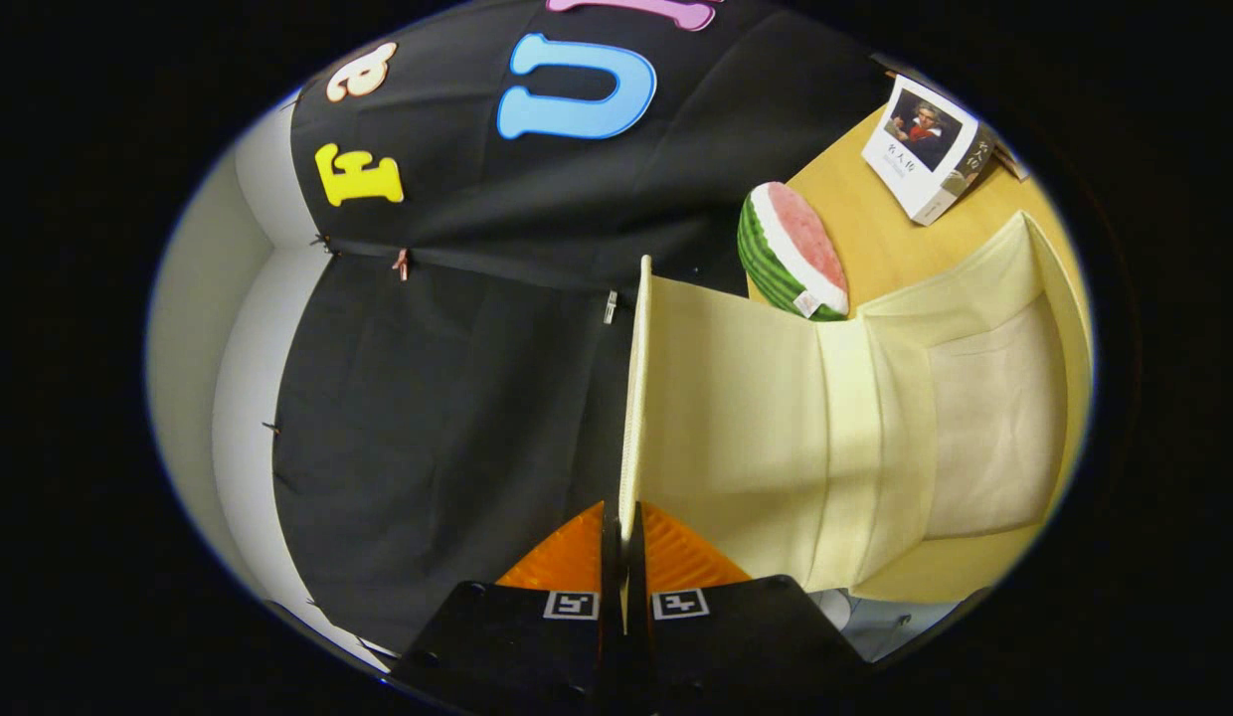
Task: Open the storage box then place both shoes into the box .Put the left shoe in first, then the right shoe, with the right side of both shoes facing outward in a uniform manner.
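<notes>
Hand-held gripper [622, 557] clamped storage box [974, 438] lid [736, 438] edge at lower centre (thin pinch); fabric could slip free, dropping shut.

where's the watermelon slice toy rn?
Gripper view: the green-rinded watermelon slice toy sits on the wooden table, beyond the fingers, against the pale yellow fabric storage box, with a white book farther off.

lid [631, 398] between jaws, box [974, 418] beyond

pale yellow storage box [875, 438], lid [631, 398] seemingly raised
</notes>
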The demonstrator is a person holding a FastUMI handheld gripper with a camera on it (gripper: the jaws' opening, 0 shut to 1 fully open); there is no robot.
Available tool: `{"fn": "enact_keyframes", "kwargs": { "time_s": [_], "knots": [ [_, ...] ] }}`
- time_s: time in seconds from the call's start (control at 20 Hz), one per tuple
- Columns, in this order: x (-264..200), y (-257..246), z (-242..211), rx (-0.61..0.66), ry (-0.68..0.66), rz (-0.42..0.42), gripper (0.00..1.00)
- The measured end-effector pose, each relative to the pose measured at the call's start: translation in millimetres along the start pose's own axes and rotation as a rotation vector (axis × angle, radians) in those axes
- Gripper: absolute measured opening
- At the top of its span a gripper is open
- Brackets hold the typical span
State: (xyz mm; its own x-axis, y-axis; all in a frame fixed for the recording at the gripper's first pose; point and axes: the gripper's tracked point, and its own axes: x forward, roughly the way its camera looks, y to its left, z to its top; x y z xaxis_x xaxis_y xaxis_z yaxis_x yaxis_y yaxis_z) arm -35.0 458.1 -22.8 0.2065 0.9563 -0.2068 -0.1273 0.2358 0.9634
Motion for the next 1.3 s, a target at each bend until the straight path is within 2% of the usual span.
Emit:
{"fn": "enact_keyframes", "kwargs": {
  "time_s": [0.3, 0.4, 0.55, 0.8, 0.9, 1.15, 1.3],
  "knots": [
    [39.5, -9.4, -29.0, -0.056, 0.062, -0.05, 0.06],
    [41.7, -21.6, -33.3, -0.059, 0.098, -0.105, 0.13],
    [29.5, -27.6, -19.7, -0.132, 0.048, -0.136, 0.97],
    [-30.6, -28.2, 2.6, -0.239, -0.019, -0.176, 0.97],
    [-67.3, -43.0, 13.9, -0.293, -0.05, -0.225, 0.98],
    [-170.0, -87.3, 36.0, -0.446, -0.169, -0.413, 0.98],
    [-227.4, -129.7, 51.7, -0.512, -0.231, -0.588, 0.98]
  ]
}}
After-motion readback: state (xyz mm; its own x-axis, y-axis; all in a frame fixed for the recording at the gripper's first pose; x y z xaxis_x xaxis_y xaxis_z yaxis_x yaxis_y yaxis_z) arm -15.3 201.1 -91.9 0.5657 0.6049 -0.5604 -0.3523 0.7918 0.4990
